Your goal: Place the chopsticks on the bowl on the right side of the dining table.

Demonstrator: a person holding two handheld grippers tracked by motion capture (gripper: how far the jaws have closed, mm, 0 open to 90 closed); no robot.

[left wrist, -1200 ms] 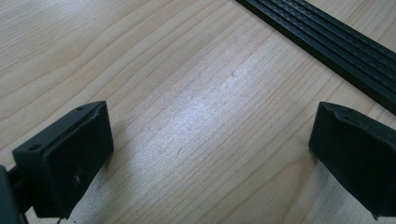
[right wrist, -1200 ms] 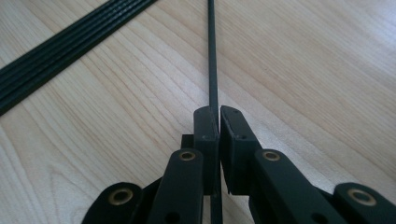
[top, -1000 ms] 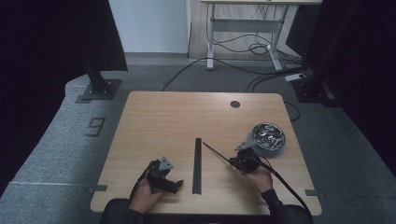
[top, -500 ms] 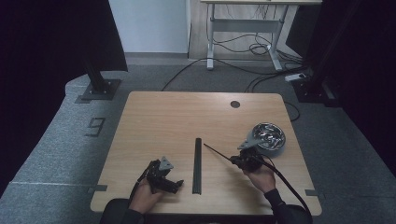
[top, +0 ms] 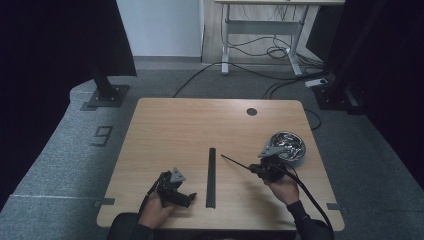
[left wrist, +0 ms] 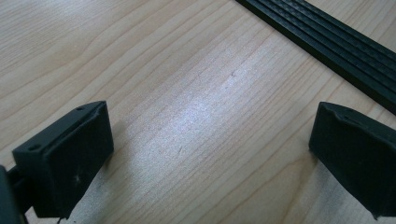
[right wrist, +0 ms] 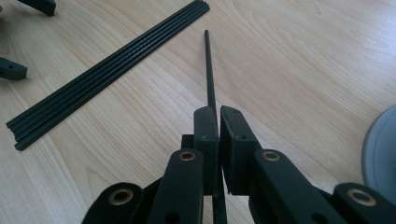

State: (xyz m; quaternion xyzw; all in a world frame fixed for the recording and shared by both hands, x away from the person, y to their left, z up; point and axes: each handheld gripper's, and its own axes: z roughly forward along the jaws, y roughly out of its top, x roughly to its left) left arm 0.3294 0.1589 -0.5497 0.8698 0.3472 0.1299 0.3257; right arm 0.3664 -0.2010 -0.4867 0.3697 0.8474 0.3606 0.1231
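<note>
One thin black rod point(right wrist: 208, 70) is clamped in the right gripper point(right wrist: 218, 116) jaws, clear of the bundle of rods point(top: 212, 177) lying on the bench point(top: 175, 125), while the left gripper point(top: 186, 198) jaws rest open and empty beside it, so the sorting looks barely begun.

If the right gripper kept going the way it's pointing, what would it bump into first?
Probably the bundle of black rods. The right gripper, shut on a thin black rod, points across the table toward that bundle, though the rod's tip seems raised, so it might pass over.

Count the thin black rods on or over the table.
5: four lie side by side mid-table as a bundle; one rod is clamped in the right tool, pointing away over the table.
</note>
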